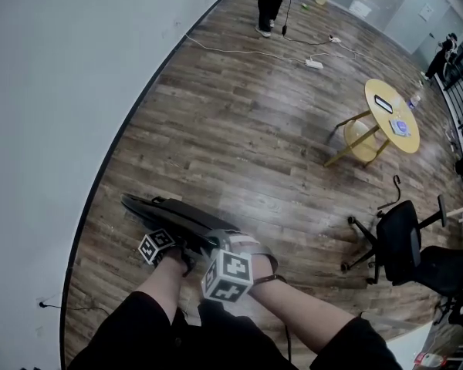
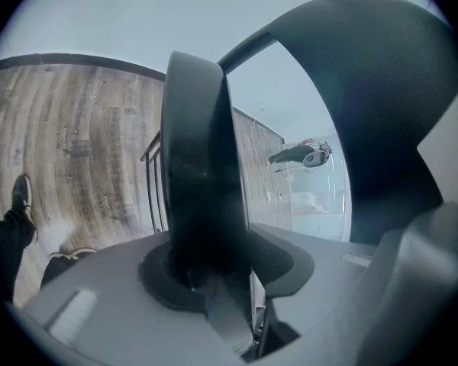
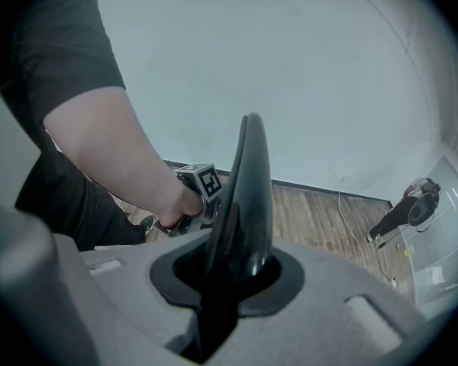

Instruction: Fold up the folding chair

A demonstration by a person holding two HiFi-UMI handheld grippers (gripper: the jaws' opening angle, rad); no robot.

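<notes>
Black folding chair [image 1: 177, 216] is lying collapsed flat, seat and back stacked together, low over the wood floor [image 1: 239, 137] and just beside the grey wall [image 1: 54, 91], at bottom left of the head view; cannot tell whether its far end is touching the floor. Both grippers are gripping it from the person's side. The left gripper [image 2: 214, 280] is pinching a thick black panel edge of the chair, pads pressing on both faces. The panel is running straight up out of the jaw slot, with a second curved black part arching over at upper right of the left gripper view. The right gripper [image 3: 230, 274] is clamping a thinner black edge, jaws nearly together on it, the edge standing upright and leaning slightly. A marker cube [image 3: 206, 180] and the hand [image 3: 164, 200] holding the left gripper are showing just behind that edge, so the two grippers are sitting close together on the same end. Sitting well apart on the floor: round yellow table [image 1: 392, 114], black office chair [image 1: 397, 241], white cable [image 1: 255, 52], and a person [image 1: 270, 2] standing at the far end
</notes>
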